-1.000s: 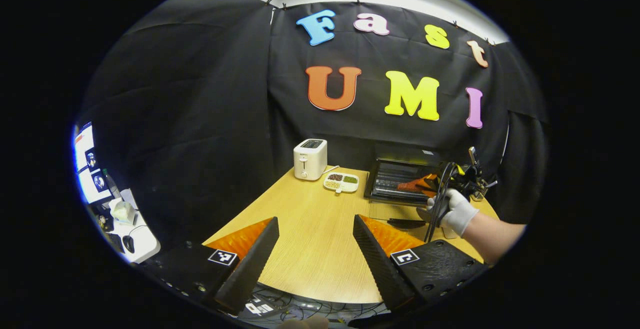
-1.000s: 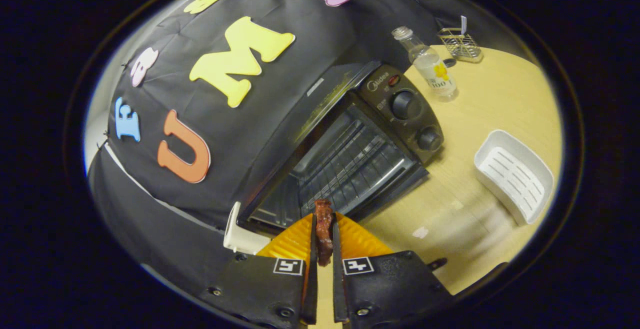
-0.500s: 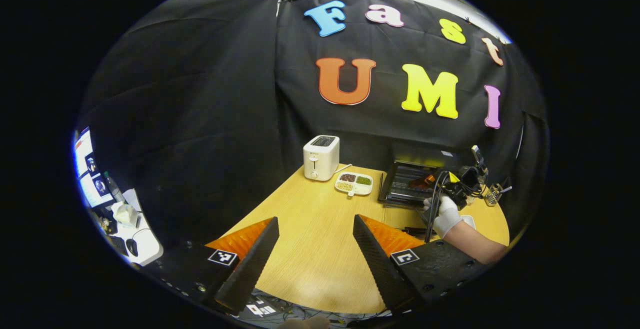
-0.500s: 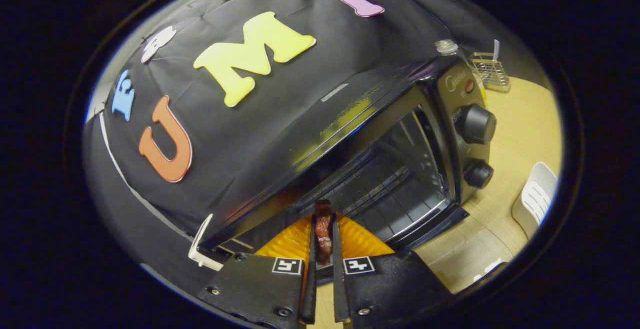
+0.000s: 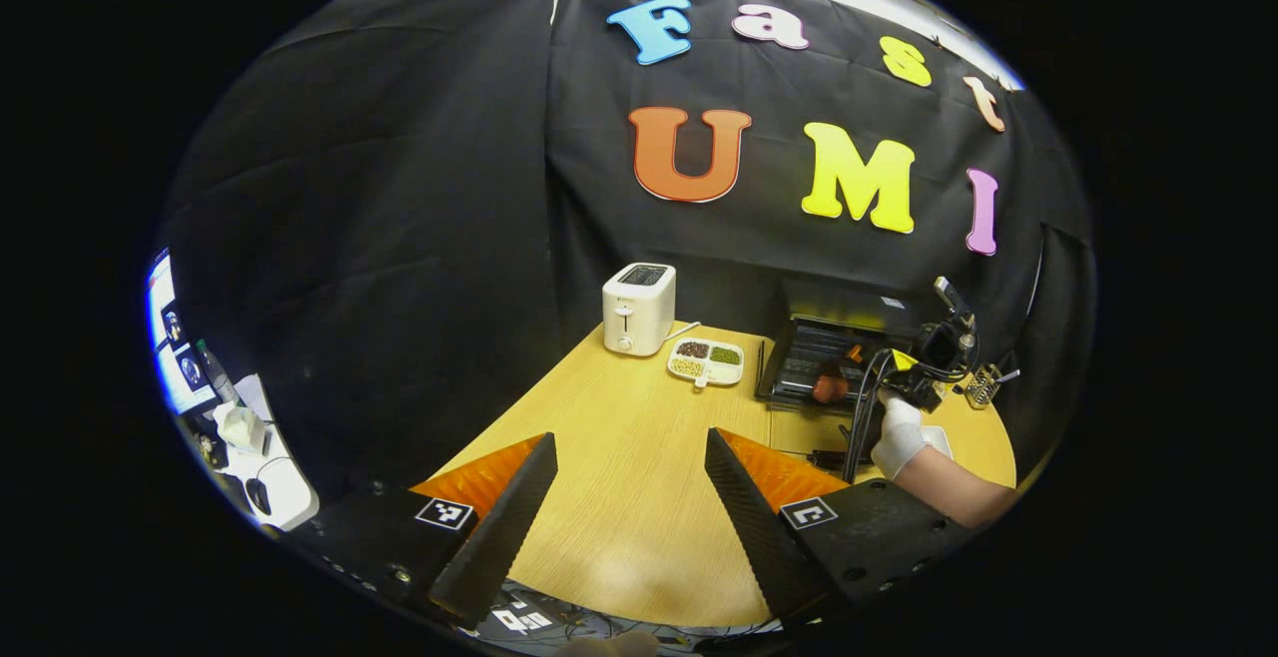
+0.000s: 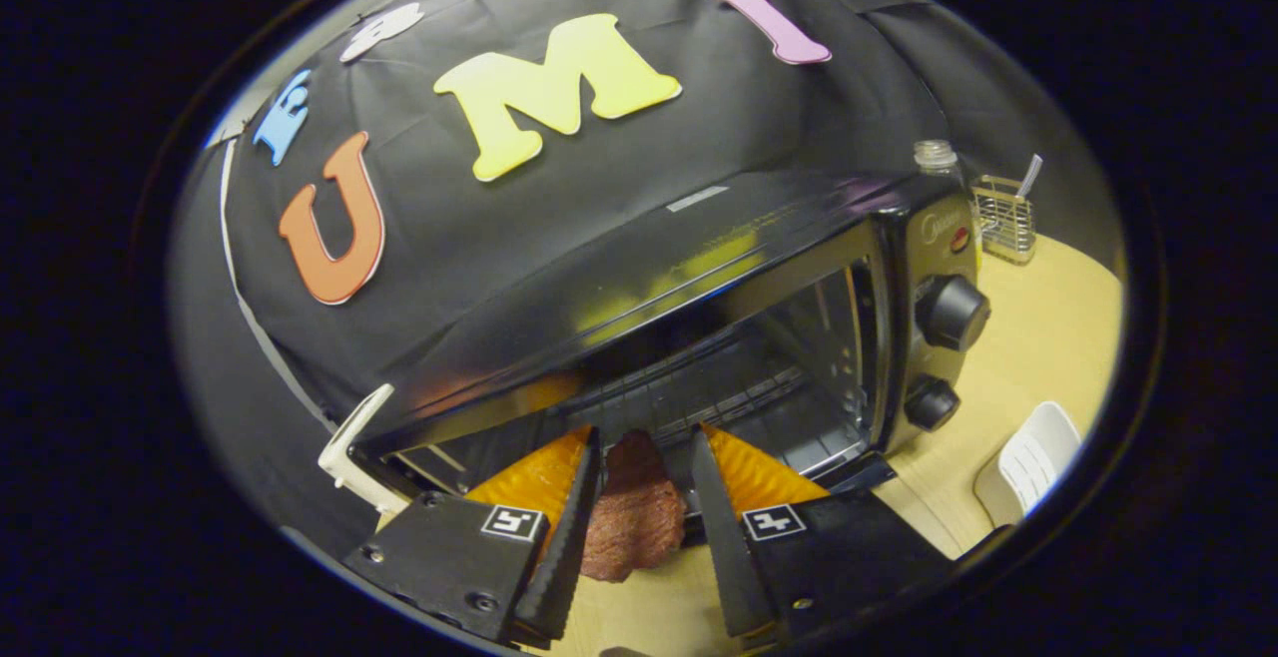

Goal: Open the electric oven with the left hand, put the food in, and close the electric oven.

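**Fingers part over the oven mouth, meat let go**

Since half a second ago the right gripper (image 6: 639, 497) has spread its fingers, and the slab of meat (image 6: 631, 527) that was pinched edge-on between them now lies flat and loose in the gap, at the front edge of the open electric oven (image 6: 699, 337).

Far left on the surface (image 5: 619, 477) stands a white toaster (image 5: 639, 308), with a divided snack tray (image 5: 707, 361) just to its right. Nearer the camera, the left gripper (image 5: 629, 507) hangs idle over bare wood, fingers wide apart and holding nothing. Further right is the oven, door down, and the gloved hand (image 5: 899, 432) carrying the other gripper in front of it. In the right gripper view the wire rack shows inside the cavity, two knobs (image 6: 949, 313) sit on the control panel, and beyond lie a white dish (image 6: 1033, 457), a bottle (image 6: 934, 156) and a wire basket (image 6: 1003, 218).

The risk, as I judge it: whether the meat rests on the rack or on the lowered door cannot be told. If it sits on the door or the lip, closing would tip it out or trap it. Pulling the fingers back carelessly could also drag the meat out with them.
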`<state>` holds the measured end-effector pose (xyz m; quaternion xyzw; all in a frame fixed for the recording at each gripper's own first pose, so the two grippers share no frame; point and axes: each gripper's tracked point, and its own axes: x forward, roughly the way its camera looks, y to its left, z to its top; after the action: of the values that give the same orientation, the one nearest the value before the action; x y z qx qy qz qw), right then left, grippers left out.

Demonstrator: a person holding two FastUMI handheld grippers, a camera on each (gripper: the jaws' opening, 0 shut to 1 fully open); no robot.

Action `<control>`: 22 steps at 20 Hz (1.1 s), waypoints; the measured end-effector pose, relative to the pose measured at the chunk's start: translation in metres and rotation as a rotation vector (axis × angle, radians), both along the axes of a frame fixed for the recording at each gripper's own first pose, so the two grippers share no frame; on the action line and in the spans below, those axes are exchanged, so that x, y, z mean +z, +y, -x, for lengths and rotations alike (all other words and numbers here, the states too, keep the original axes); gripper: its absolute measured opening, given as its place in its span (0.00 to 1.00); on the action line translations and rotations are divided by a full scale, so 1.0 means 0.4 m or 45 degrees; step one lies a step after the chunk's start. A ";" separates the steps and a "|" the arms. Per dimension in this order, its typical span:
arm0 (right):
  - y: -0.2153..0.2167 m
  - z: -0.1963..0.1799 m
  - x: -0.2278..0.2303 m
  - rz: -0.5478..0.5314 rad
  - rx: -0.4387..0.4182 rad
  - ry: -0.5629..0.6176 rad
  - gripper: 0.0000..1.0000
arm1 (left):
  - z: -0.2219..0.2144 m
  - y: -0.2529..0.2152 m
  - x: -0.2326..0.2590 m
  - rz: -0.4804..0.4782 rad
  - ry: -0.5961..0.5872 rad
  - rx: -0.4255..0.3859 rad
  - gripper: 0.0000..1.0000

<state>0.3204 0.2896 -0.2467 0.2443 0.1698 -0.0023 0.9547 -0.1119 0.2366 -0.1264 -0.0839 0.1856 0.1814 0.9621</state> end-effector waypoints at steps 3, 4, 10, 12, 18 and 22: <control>-0.024 0.075 0.025 0.083 0.030 -0.004 0.63 | 0.037 0.000 0.013 -0.004 -0.028 0.004 1.00; -0.028 0.106 0.035 0.110 0.052 -0.004 0.64 | 0.051 -0.004 0.015 -0.009 -0.039 -0.002 0.96; -0.094 0.351 0.200 0.402 0.209 -0.130 0.79 | 0.155 -0.057 0.029 -0.083 -0.104 -0.053 0.95; -0.131 0.450 0.290 0.459 0.239 -0.202 0.80 | 0.192 -0.083 0.026 -0.085 -0.130 -0.063 0.95; -0.269 0.691 0.554 0.594 0.294 -0.403 1.00 | 0.269 -0.172 0.007 -0.061 -0.177 -0.064 0.96; -0.376 0.770 0.684 0.565 0.316 -0.497 1.00 | 0.268 -0.251 0.018 -0.089 -0.203 -0.052 0.96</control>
<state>0.0124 0.1393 0.0268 0.0034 0.0074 0.1240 0.9923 -0.2193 0.1361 -0.1193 -0.0607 0.1037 0.1609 0.9796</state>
